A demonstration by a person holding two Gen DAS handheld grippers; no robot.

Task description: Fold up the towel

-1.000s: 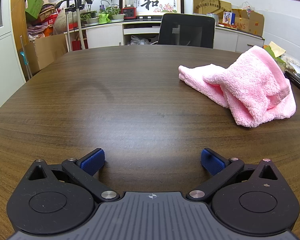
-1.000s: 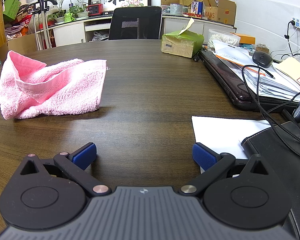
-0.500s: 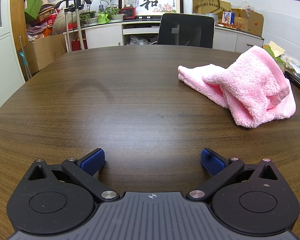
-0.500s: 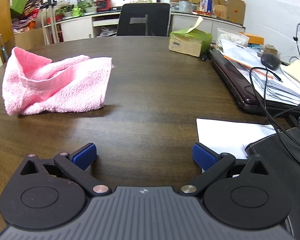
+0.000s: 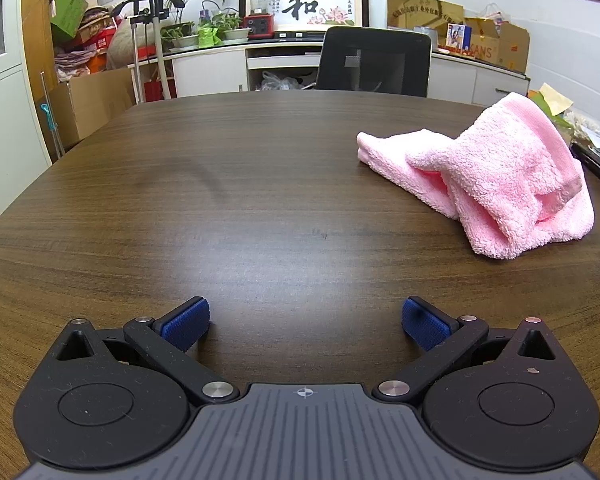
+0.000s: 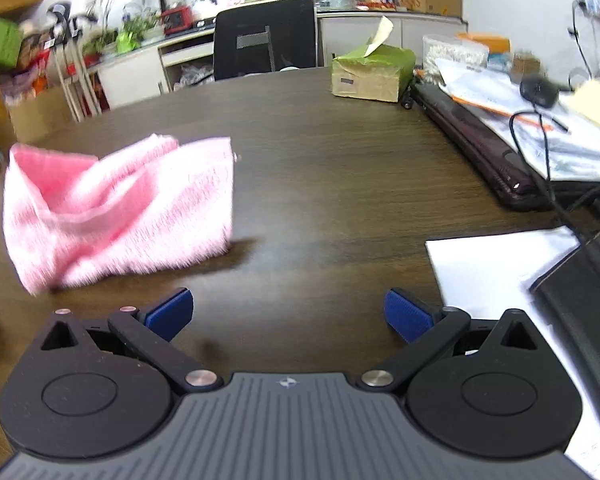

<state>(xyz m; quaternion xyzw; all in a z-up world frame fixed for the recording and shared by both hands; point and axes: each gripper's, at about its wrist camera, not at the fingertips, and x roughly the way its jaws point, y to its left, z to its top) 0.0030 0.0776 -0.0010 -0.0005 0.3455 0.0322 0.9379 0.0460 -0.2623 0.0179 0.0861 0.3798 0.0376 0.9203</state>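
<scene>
Looking along the left gripper (image 5: 305, 326), I see its two blue pads (image 5: 186, 324) spread wide apart with nothing between them, poised low over the dark wooden table (image 5: 220, 208). Bare tabletop stretches ahead and off to the left as far as the curved far edge, where a black office chair (image 5: 374, 62) is pushed in. The pink towel (image 5: 496, 184) lies crumpled in a loose heap well off to the right, clear of the fingers, its hemmed border standing up as a peak at the back and a flatter lobe reaching leftward. Just beyond the towel, at the right border of this view, the dark edge of a closed laptop (image 5: 596, 164) shows.

From the right wrist view, which is smeared with blur, the right gripper (image 6: 288, 314) is likewise spread open and holds nothing. The towel (image 6: 116, 212) sits ahead and left, its near right corner not far from the left pad (image 6: 170, 314) but not touching it. Straight ahead the wood is bare up to a green tissue box (image 6: 374, 74). The right side is crowded: a white sheet of paper (image 6: 492, 264) lies just beside the right pad, with a dark folder (image 6: 588, 280) on it, black cables (image 6: 548, 168), the laptop (image 6: 480, 148) and stacked papers (image 6: 540, 128) along that edge.
</scene>
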